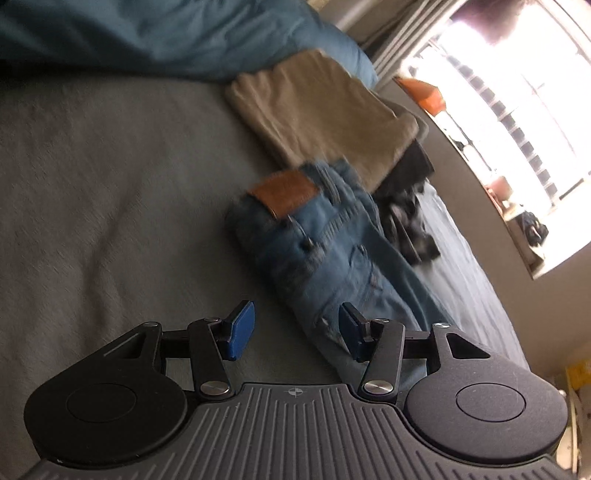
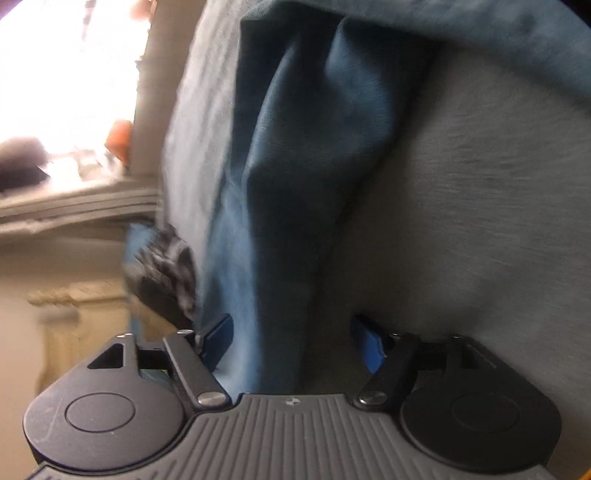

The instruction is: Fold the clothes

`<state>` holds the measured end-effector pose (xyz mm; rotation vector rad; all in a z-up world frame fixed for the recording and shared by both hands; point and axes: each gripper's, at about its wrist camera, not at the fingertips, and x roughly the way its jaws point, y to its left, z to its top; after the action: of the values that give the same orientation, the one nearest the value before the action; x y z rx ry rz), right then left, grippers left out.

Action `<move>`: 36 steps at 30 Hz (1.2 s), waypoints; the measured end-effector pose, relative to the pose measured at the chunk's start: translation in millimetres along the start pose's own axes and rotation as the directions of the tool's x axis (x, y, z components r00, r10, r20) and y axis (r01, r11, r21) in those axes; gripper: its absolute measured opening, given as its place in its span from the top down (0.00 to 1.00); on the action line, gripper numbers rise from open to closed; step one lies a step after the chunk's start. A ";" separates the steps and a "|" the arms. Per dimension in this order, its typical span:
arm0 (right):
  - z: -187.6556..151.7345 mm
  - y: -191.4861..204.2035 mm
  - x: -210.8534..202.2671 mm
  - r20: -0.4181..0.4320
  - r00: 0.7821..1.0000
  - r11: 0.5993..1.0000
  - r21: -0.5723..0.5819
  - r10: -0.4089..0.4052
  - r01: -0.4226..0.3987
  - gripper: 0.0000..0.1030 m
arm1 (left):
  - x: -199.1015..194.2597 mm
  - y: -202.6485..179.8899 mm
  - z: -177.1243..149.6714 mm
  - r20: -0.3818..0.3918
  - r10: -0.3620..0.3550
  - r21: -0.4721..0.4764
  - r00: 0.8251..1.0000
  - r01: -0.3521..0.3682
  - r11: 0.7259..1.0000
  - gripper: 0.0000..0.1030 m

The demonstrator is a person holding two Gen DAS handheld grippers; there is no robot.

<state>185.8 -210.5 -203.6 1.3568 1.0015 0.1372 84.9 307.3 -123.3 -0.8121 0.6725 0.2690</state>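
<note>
In the left wrist view, folded blue jeans (image 1: pixel 314 240) with a brown leather patch lie on the grey bed sheet (image 1: pixel 110 184). Their lower end runs toward my left gripper (image 1: pixel 295 330), which is open. Its right pad (image 1: pixel 351 330) hovers over the denim and its left pad is over bare sheet. In the right wrist view, my right gripper (image 2: pixel 291 341) is open, jaws wide apart. A long fold of blue cloth (image 2: pixel 295 184) runs up from between them, and neither pad presses on it. This view is blurred.
A folded beige garment (image 1: pixel 317 114) lies just beyond the jeans, with a black patterned garment (image 1: pixel 410 214) beside it, also seen as the dark garment (image 2: pixel 162 266). A blue duvet (image 1: pixel 147 33) is bunched at the far side. A bright window (image 1: pixel 498 92) is at the right.
</note>
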 end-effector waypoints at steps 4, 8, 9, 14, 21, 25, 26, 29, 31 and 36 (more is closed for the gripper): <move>3.2 9.5 15.3 0.046 0.998 0.999 -0.014 0.048 -0.048 0.17 | 15.6 3.0 -8.7 -0.014 -0.008 -0.014 1.000 0.008 1.000 0.51; 5.3 12.7 21.5 0.076 0.994 0.997 -0.022 0.074 -0.072 0.17 | 33.4 11.1 -13.0 0.014 -0.028 -0.081 1.000 0.029 0.996 0.51; 5.3 12.6 21.5 0.081 0.994 0.997 -0.024 0.076 -0.074 0.17 | 36.7 12.2 -12.7 0.032 -0.040 -0.092 0.999 0.043 0.995 0.51; 9.4 14.8 25.7 0.083 0.994 0.997 -0.035 0.073 -0.070 0.17 | 53.4 22.0 -7.9 0.099 -0.123 -0.173 0.987 0.138 0.975 0.51; 13.7 19.8 36.0 0.093 0.992 0.995 -0.065 0.083 -0.078 0.18 | 67.5 9.1 -7.8 0.153 -0.115 -0.126 0.982 0.135 0.983 0.40; 16.0 18.4 41.0 0.109 0.990 0.994 -0.075 0.093 -0.085 0.36 | 68.4 1.3 -12.8 0.175 -0.099 -0.086 0.980 0.115 0.990 0.37; 16.9 16.2 41.8 0.113 0.989 0.994 -0.068 0.093 -0.086 0.40 | 67.8 1.0 -12.8 0.173 -0.093 -0.086 0.981 0.109 0.990 0.41; 19.7 8.3 43.9 0.123 0.988 0.996 -0.040 0.090 -0.086 0.65 | 65.0 0.1 -12.0 0.163 -0.057 -0.094 0.985 0.073 0.993 0.55; 21.1 3.0 44.8 0.121 0.989 0.996 -0.023 0.089 -0.087 0.84 | 64.4 -0.9 -13.7 0.158 -0.057 -0.080 0.986 0.070 0.994 0.58; 23.8 -1.7 46.1 0.111 0.989 0.995 -0.003 0.097 -0.097 0.85 | 64.0 3.2 -15.9 0.136 -0.086 -0.075 0.987 0.097 0.993 0.58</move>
<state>228.4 -200.4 -231.5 1.4007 0.8428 0.1322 125.1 295.8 -174.4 -0.8922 0.5010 0.2659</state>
